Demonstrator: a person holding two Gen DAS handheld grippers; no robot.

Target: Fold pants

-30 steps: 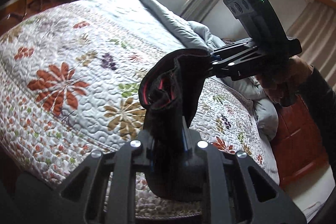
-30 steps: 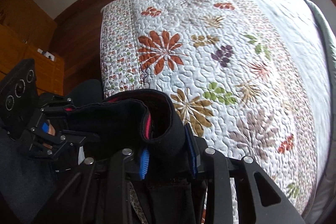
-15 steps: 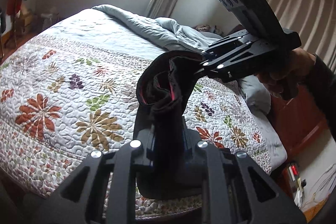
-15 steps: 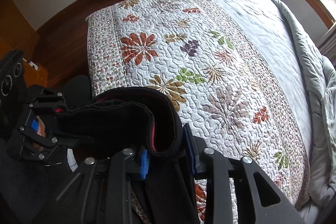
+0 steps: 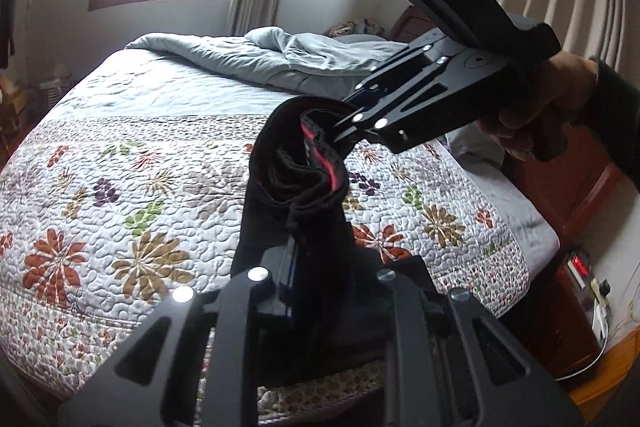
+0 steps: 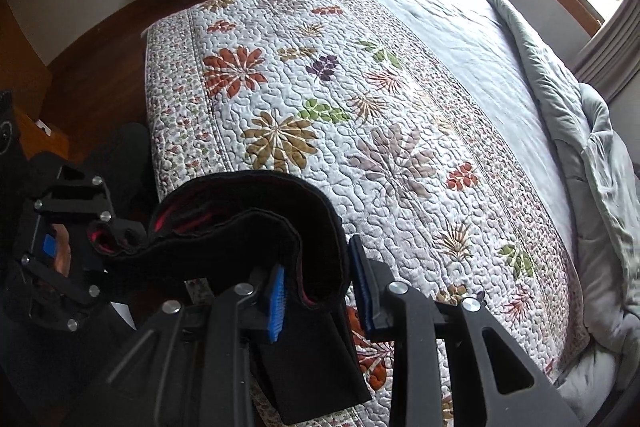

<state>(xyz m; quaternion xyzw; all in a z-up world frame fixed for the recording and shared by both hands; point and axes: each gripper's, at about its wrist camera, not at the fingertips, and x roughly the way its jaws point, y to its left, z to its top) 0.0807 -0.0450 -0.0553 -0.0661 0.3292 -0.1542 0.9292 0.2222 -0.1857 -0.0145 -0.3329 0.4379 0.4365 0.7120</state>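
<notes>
The black pants (image 5: 296, 187) hang bunched above the near edge of the bed (image 6: 420, 131), over its floral quilt (image 5: 132, 195). The left gripper (image 5: 316, 267) pinches one end of the waistband; the right gripper (image 6: 320, 291) clamps the other end.
</notes>
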